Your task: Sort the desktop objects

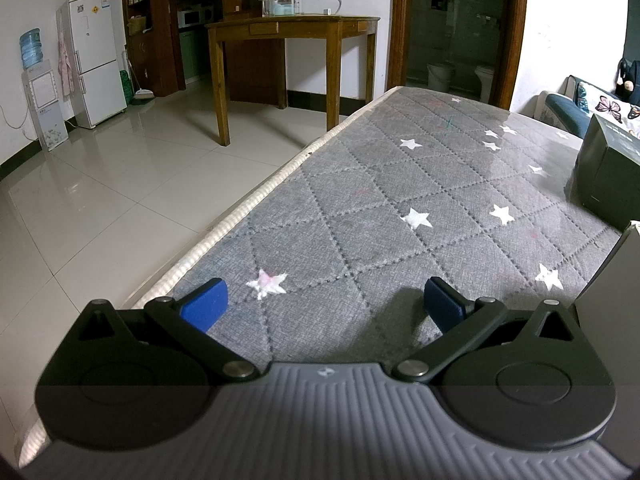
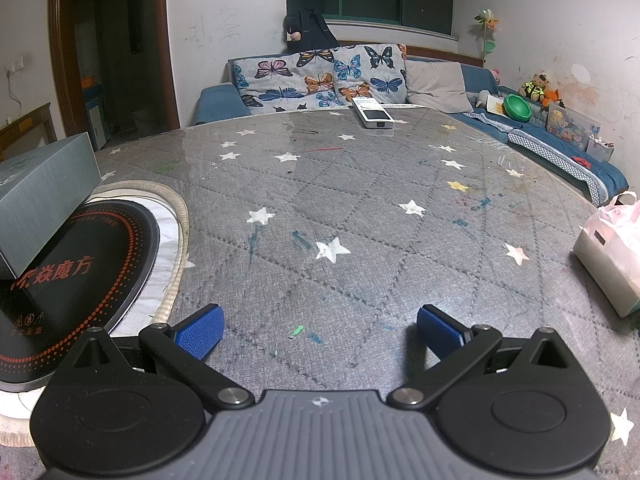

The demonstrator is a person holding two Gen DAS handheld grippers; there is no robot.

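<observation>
My left gripper [image 1: 324, 306] hovers open over the grey star-patterned table cover [image 1: 400, 200], its blue pads holding nothing. A dark grey box [image 1: 608, 168] sits at the right edge of that view, well ahead of the fingers. My right gripper [image 2: 320, 330] is also open and empty above the same cover [image 2: 360, 200]. In the right wrist view a grey box [image 2: 44, 192] rests on a black round cooktop [image 2: 80, 272] at the left. A white remote-like device [image 2: 373, 114] lies at the table's far edge. A pale pink bag [image 2: 612, 256] stands at the right.
The table's left edge [image 1: 240, 208] drops to a tiled floor with a wooden desk [image 1: 296, 40] and fridge [image 1: 98, 56] beyond. A grey panel [image 1: 616, 300] rises beside the left gripper's right finger. A sofa with butterfly cushions [image 2: 320, 76] lines the far side.
</observation>
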